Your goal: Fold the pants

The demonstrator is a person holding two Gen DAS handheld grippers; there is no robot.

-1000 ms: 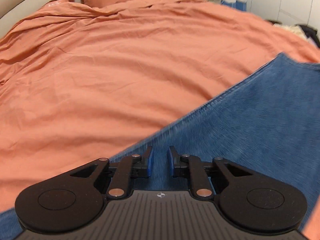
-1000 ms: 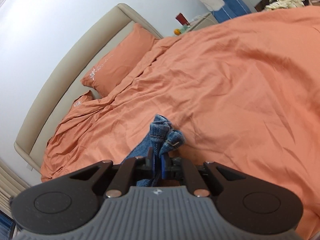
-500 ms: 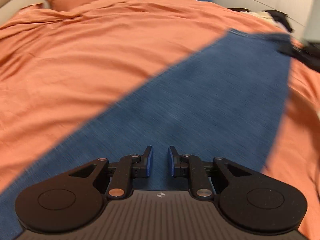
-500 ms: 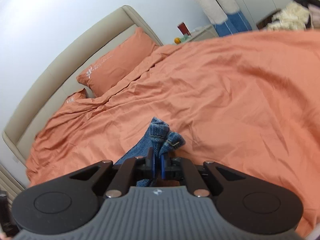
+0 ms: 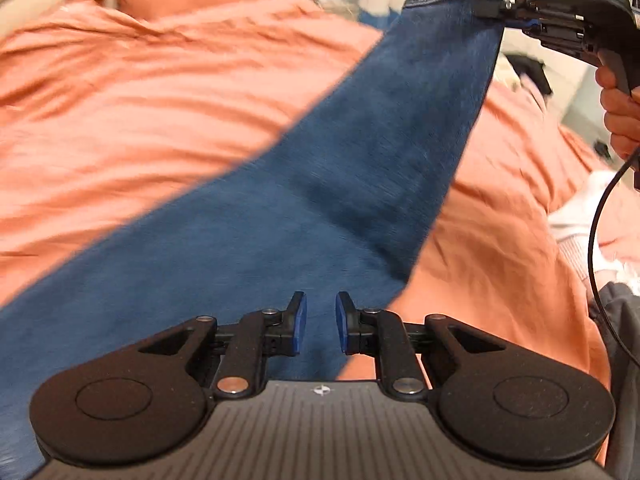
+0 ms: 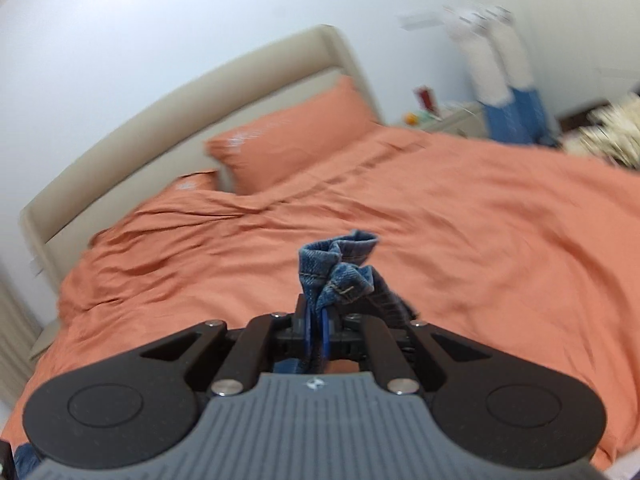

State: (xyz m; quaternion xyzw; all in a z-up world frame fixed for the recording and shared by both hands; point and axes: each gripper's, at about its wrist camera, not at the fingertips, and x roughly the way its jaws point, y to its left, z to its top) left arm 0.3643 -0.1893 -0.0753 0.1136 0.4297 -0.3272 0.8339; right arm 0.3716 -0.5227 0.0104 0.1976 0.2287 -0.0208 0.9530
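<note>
Blue denim pants (image 5: 320,200) stretch from the lower left up to the top right of the left wrist view, lifted above the orange bed (image 5: 140,100). My left gripper (image 5: 321,328) is open and empty just over the denim. My right gripper (image 6: 316,332) is shut on the bunched hem of the pants (image 6: 340,272); it also shows in the left wrist view (image 5: 496,12), holding the hem corner high.
Orange pillows (image 6: 288,140) and a beige headboard (image 6: 160,120) lie at the far end of the bed. A nightstand with small items (image 6: 432,116) stands beside it. White cloth (image 5: 580,220) lies at the bed's right edge.
The right gripper has lifted the pants hem higher, so the leg rises steeply off the bed. The left gripper stays open over the denim.
</note>
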